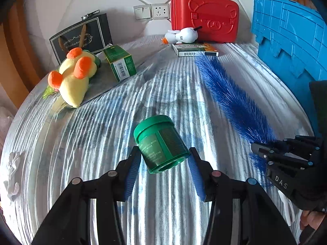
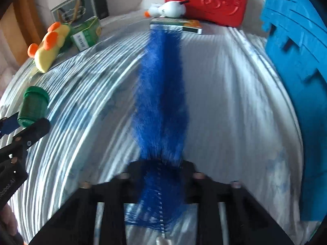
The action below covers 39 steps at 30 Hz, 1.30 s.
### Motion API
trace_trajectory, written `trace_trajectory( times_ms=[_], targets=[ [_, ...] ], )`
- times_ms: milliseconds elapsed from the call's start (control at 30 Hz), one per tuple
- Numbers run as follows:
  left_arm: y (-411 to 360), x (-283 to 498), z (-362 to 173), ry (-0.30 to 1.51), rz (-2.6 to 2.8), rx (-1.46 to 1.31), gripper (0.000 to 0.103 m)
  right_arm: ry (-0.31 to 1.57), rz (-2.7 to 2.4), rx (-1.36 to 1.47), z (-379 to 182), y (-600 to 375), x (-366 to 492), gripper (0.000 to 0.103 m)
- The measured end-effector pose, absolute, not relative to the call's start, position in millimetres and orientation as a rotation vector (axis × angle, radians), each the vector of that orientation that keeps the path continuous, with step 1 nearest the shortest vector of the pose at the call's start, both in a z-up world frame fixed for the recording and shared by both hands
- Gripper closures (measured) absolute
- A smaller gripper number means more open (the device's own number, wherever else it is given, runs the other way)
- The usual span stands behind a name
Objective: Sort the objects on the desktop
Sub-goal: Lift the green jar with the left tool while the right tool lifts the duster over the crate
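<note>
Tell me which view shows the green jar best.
The left wrist view: the green jar lies on its side, centred between the left claw fingers, sharp, with its lid and label visible. In the right wrist view the jar sits small and blurred at the left edge, partly behind a claw finger.

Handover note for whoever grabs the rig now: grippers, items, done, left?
Left gripper: fingers close on the green jar, which is tilted between them.
Right gripper: shut on the blue bristle brush, which points toward the flat box.
Blue crate stands at the right; nothing seen inside it yet.
Left to sort: plush toy, green box, white duck.
</note>
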<state>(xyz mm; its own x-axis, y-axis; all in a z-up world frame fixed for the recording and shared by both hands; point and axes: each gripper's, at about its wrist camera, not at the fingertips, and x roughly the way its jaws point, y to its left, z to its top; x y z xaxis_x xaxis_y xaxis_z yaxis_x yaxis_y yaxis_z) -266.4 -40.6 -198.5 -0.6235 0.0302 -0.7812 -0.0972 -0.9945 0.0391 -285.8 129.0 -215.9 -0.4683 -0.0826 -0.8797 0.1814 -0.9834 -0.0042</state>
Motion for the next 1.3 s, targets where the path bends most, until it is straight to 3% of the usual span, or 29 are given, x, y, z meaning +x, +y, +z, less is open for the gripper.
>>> trace_trajectory(
  times_ms=[200, 700, 1033, 1300],
  targets=[
    [-45.0, -260.7, -155.8, 0.107, 2.818, -1.207, 0.056, 0.075, -2.612, 1.37, -172.9, 130.1, -271.5, 0.089],
    [-0.2, -218.4, 2.4, 0.099, 2.854, -0.656, 0.056, 0.018, -2.953, 0.785, 27.2, 161.4, -196.2, 0.089],
    [128.3, -203.9, 81.1, 0.09, 2.755, -0.404, 0.056, -0.019, -3.176, 0.457, 121.1, 263.8, -150.5, 0.088],
    [274.2, -207.3, 113.2, 0.066, 2.727, -0.391, 0.056, -0.016, -3.253, 0.416, 141.6, 389.9, -159.8, 0.088]
  ],
)
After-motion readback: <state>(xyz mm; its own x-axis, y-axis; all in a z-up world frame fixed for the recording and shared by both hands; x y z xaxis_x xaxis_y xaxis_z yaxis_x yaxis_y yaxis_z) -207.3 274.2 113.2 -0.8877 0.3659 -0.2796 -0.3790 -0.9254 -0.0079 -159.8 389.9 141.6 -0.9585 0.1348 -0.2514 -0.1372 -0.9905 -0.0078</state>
